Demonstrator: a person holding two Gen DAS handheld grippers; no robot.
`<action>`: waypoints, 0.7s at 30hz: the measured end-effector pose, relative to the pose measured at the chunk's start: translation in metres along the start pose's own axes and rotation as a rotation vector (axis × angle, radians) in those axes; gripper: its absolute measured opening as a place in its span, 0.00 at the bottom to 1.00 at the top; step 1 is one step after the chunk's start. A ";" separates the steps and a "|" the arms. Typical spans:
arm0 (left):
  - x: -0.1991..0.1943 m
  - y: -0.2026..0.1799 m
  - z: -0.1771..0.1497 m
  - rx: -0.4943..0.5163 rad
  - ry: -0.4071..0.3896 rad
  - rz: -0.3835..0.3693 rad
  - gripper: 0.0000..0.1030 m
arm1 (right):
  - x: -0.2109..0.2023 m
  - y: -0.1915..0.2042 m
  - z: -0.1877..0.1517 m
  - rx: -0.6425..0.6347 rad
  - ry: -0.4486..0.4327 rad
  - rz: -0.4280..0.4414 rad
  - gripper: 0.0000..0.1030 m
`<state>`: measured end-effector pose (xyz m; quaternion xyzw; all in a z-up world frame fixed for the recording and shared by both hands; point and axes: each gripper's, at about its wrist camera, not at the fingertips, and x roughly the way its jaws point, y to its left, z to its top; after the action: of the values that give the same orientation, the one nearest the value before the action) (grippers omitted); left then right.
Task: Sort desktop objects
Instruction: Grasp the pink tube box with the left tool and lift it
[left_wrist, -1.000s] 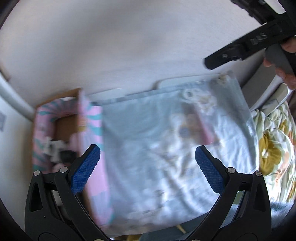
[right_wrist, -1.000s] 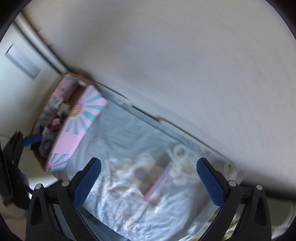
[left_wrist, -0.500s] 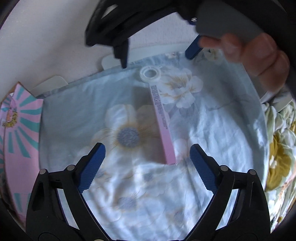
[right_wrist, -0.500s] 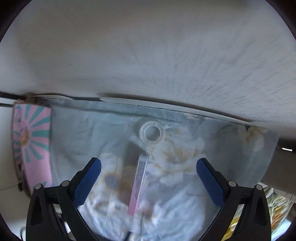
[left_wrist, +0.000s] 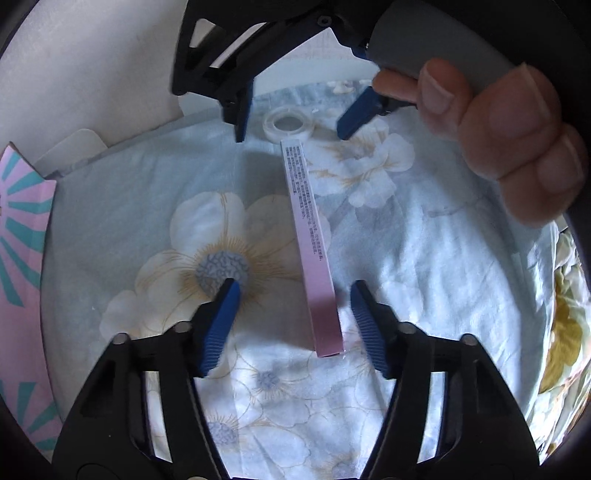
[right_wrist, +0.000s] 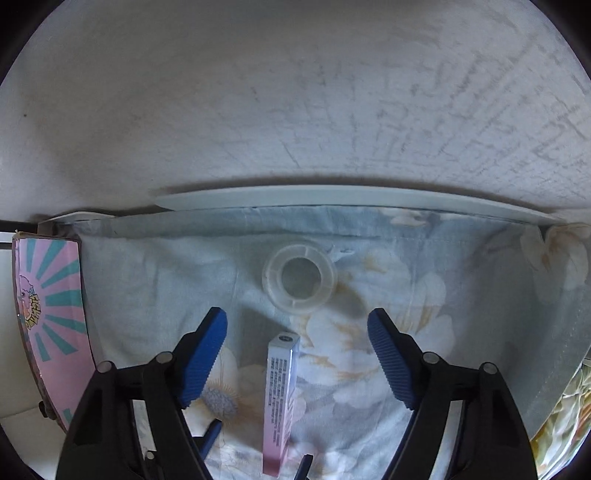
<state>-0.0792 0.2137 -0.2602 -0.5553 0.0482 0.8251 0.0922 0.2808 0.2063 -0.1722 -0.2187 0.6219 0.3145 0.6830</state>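
A long pink box (left_wrist: 312, 251) lies on the flowered cloth, its near end between my left gripper's (left_wrist: 293, 301) open fingers. A clear tape roll (left_wrist: 288, 124) lies just beyond its far end. My right gripper (left_wrist: 291, 120) hovers open around the roll, seen from the left wrist view with the person's hand (left_wrist: 498, 147) on it. In the right wrist view the tape roll (right_wrist: 299, 278) sits just ahead of the open right gripper (right_wrist: 297, 328), and the pink box (right_wrist: 279, 402) runs back beneath it.
A pink and teal striped carton (left_wrist: 22, 266) stands at the cloth's left edge, also in the right wrist view (right_wrist: 50, 317). A white wall (right_wrist: 295, 92) rises right behind the table. A yellow-flowered quilt (left_wrist: 565, 325) lies at the right.
Both grippers have dropped closer to the cloth. The left one now straddles the pink box's near end, the right one has come down over the tape roll. Both stay open.
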 end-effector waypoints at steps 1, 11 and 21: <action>-0.001 0.001 -0.001 0.004 -0.006 -0.001 0.50 | 0.001 0.000 -0.001 -0.005 -0.004 0.001 0.62; -0.015 0.016 -0.004 0.036 -0.012 -0.019 0.12 | -0.008 0.003 -0.018 -0.096 -0.050 -0.021 0.32; -0.033 0.056 -0.009 0.002 0.010 -0.038 0.12 | -0.028 0.008 -0.042 -0.170 -0.062 -0.003 0.11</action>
<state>-0.0702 0.1543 -0.2339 -0.5599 0.0390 0.8205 0.1083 0.2444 0.1788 -0.1497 -0.2671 0.5713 0.3715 0.6814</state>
